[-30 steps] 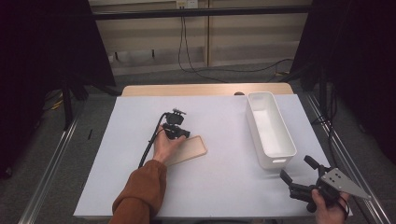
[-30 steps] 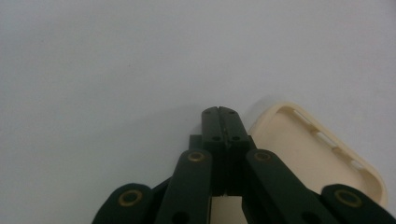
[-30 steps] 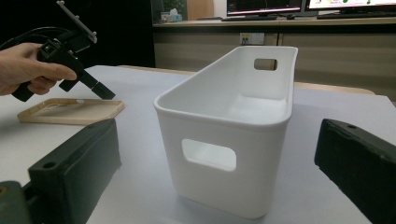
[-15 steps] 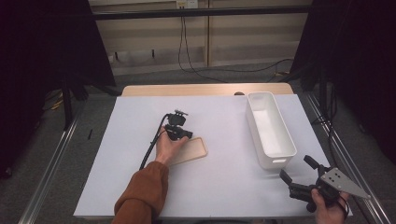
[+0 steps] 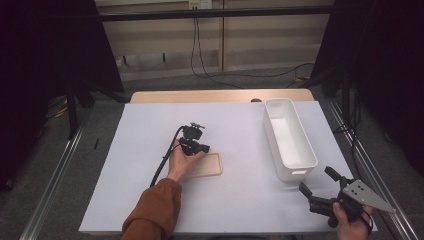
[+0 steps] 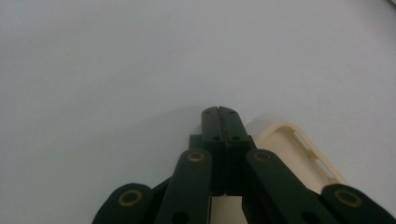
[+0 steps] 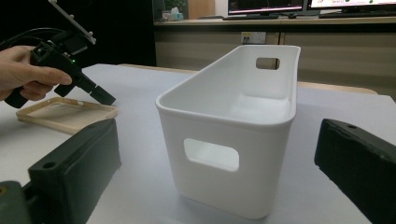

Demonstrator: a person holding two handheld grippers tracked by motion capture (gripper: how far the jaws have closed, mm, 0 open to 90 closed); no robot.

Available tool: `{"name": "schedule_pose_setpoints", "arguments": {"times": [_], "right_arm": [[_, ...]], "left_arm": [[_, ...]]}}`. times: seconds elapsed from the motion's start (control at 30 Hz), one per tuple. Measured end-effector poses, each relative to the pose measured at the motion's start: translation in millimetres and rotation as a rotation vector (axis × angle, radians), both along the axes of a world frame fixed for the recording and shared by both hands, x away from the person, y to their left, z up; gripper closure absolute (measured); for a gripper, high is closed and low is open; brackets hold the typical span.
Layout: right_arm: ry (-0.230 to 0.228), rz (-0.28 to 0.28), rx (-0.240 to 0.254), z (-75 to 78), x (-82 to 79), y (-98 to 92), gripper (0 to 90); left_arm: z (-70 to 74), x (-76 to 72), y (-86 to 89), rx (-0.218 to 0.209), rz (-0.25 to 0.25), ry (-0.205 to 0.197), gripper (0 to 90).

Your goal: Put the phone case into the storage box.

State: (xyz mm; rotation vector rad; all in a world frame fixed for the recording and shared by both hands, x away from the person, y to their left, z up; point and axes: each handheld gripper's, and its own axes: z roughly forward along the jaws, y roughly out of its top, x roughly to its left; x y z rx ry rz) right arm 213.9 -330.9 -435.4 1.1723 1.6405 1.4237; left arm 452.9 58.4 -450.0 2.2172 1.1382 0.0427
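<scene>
No lettering, label, brand or number can be read anywhere. The monitors (image 7: 308, 5) at the back of the right gripper view glow, but what they display is too small and blurred to read. The bin (image 7: 233, 126) and case (image 7: 65, 114) bear no print.

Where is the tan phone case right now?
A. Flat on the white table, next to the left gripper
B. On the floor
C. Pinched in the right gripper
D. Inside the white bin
A: the phone case lies flat on the table beside the left gripper, apart from the white bin.
</scene>
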Motion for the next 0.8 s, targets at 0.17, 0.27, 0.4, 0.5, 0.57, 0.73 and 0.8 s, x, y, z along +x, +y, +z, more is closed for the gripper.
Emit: {"name": "schedule_pose_setpoints", "arguments": {"times": [0.17,0.27,0.4,0.5,0.57,0.73,0.8], "right_arm": [[-0.001,0.002,-0.001,0.1,0.4,0.6,0.0],[0.000,0.003,-0.002,0.0,0.5,0.6,0.0],[-0.002,0.003,0.000,0.2,0.3,0.6,0.0],[-0.002,0.003,0.000,0.2,0.3,0.6,0.0],[-0.001,0.003,-0.001,0.2,0.0,0.6,0.0],[-0.001,0.002,-0.001,0.3,0.2,0.7,0.0],[-0.002,0.002,-0.002,0.3,0.0,0.8,0.0]], "left_arm": [[0.3,-6.8,-1.8,0.000,-0.012,-0.007,90.0],[0.5,-10.5,-3.7,0.001,-0.021,-0.010,90.0],[0.6,-14.2,-5.5,-0.008,-0.032,-0.006,90.0],[0.2,-17.3,-4.8,-0.016,-0.037,-0.003,90.0],[0.6,-19.8,-4.0,-0.014,-0.043,-0.004,90.0],[1.6,-24.4,-3.5,0.001,-0.059,-0.012,90.0],[2.0,-26.4,-3.2,0.003,-0.071,-0.012,90.0]]}}
